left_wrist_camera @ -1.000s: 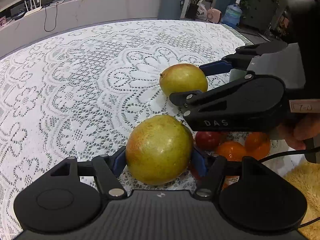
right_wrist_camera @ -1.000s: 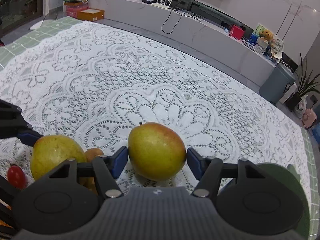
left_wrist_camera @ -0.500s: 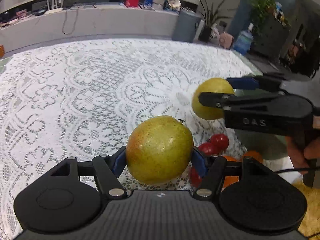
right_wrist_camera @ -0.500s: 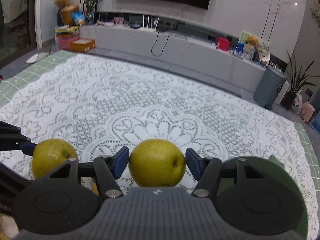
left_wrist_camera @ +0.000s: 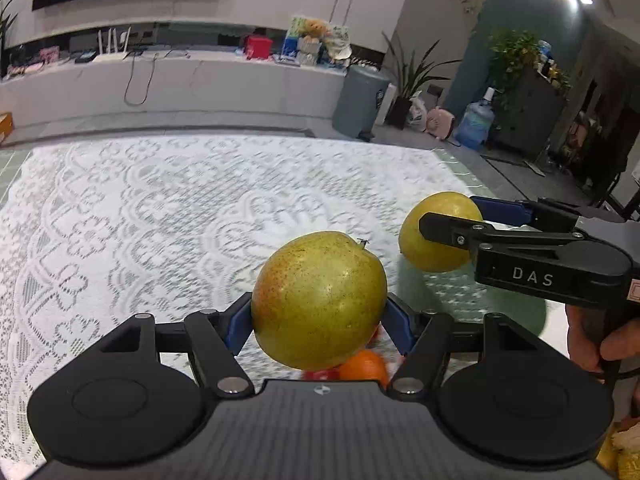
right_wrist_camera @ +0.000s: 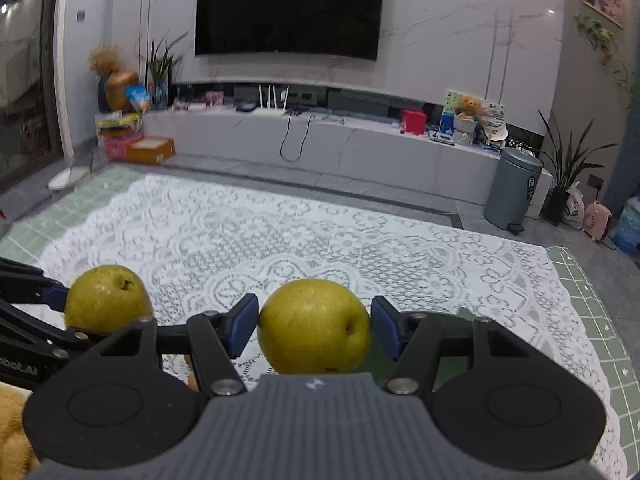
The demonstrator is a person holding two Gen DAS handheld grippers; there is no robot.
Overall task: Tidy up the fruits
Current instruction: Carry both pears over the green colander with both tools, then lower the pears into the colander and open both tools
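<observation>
Two pears [left_wrist_camera: 320, 300] [left_wrist_camera: 436, 232] side by side above the lace cloth [left_wrist_camera: 160, 216], small fruits [left_wrist_camera: 362, 366] beneath.

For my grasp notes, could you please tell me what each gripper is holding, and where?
Left gripper: blushed green pear, pinched at its sides. Right gripper: yellow pear, likewise.

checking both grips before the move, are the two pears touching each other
Apart. The left wrist view shows the left gripper's pear and the right gripper's pear with bare lace tablecloth between them.

black grippers, blue fingers [left_wrist_camera: 236, 326]
</observation>
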